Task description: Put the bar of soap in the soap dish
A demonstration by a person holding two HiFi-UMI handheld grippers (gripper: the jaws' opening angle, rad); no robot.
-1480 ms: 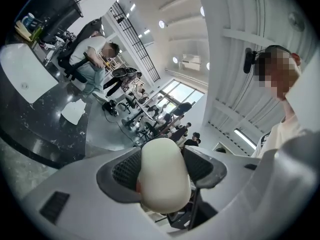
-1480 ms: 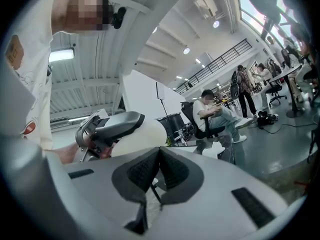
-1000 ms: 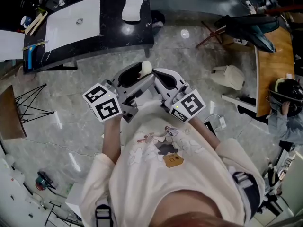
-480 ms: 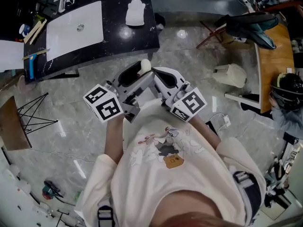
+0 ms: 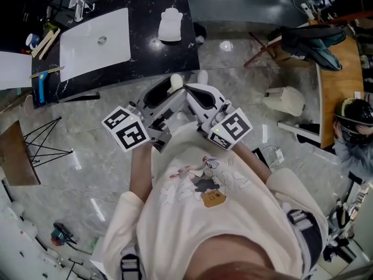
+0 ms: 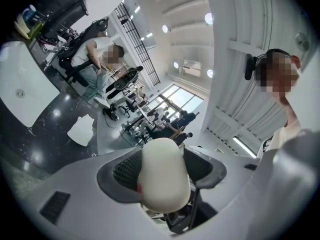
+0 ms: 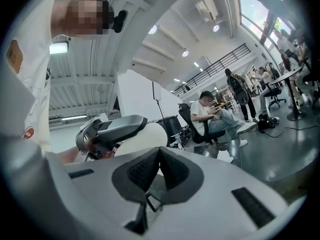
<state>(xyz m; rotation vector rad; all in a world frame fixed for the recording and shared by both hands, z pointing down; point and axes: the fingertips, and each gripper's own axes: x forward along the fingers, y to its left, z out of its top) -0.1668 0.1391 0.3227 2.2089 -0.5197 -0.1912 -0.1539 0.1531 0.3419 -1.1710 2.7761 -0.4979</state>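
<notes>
Left gripper (image 5: 172, 91): jaws partly open and clamped on a cream, rounded oval bar of soap (image 6: 165, 176). The ribbed dark pads pressed on its two sides. The domed end stood out past the jaw tips. The bar was carried at chest height over the grey stone floor, short of the black marble counter (image 5: 151, 51).

Right gripper (image 7: 159, 164): jaws fully together, nothing between them. It was held just beside the left one.

On the counter were a white rectangular basin (image 5: 93, 42) and, well apart from it, a white lobed piece (image 5: 170, 25), probably the soap dish.

Handling, as judged: the bar looked light, hard and smooth, so likely slippery. The curved sides gave the pads little flat to bite on. A hold across the widest middle seemed safest, with a firm but not crushing squeeze. It should be lowered close to the dish before letting go, as it could skid or chip.
</notes>
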